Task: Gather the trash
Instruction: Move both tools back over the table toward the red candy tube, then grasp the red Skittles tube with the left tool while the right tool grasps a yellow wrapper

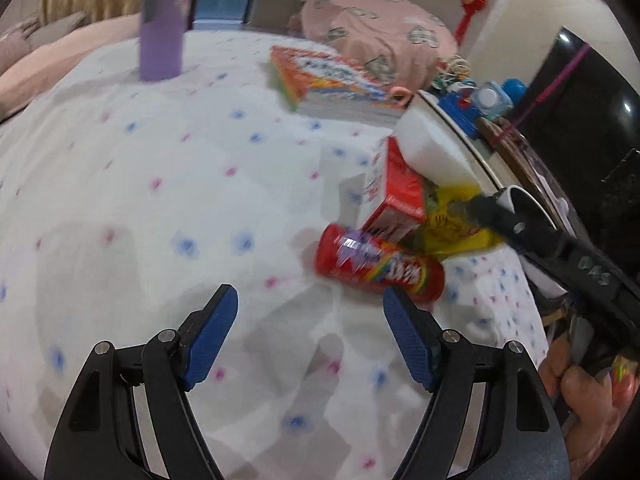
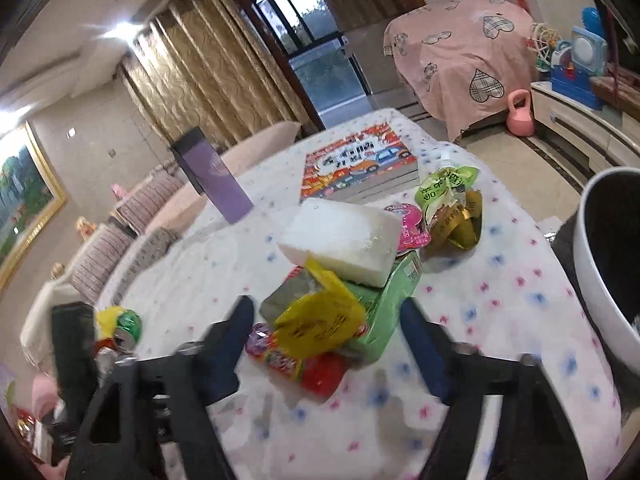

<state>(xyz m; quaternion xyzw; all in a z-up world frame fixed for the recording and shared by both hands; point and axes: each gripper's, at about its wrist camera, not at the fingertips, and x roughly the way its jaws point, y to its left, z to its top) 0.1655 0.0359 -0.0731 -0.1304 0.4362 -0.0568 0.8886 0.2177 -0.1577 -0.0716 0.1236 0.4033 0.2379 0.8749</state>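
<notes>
A: What is seen between the blue-padded fingers of the left gripper?

B: Nothing is gripped; the jaws are spread wide over the white tablecloth dotted with blue and pink flowers. A red cylindrical snack can with a rainbow label is lying on its side just beyond the right-hand finger.

A: And the right gripper?

B: Its fingers are blurred. A crumpled yellow plastic wrapper is seen between them, but whether the pads are pressed on it cannot be told.

A: Where is the rest of the trash found?

B: It is heaped near the table's edge: a white foam block is rested on a green carton, with a pink wrapper and a green drink pouch behind. A white bin with a dark inside is seen at the right edge.

A: Anything else on the table?

B: A purple rectangular bottle and a colourful book are stood and laid farther back.
</notes>
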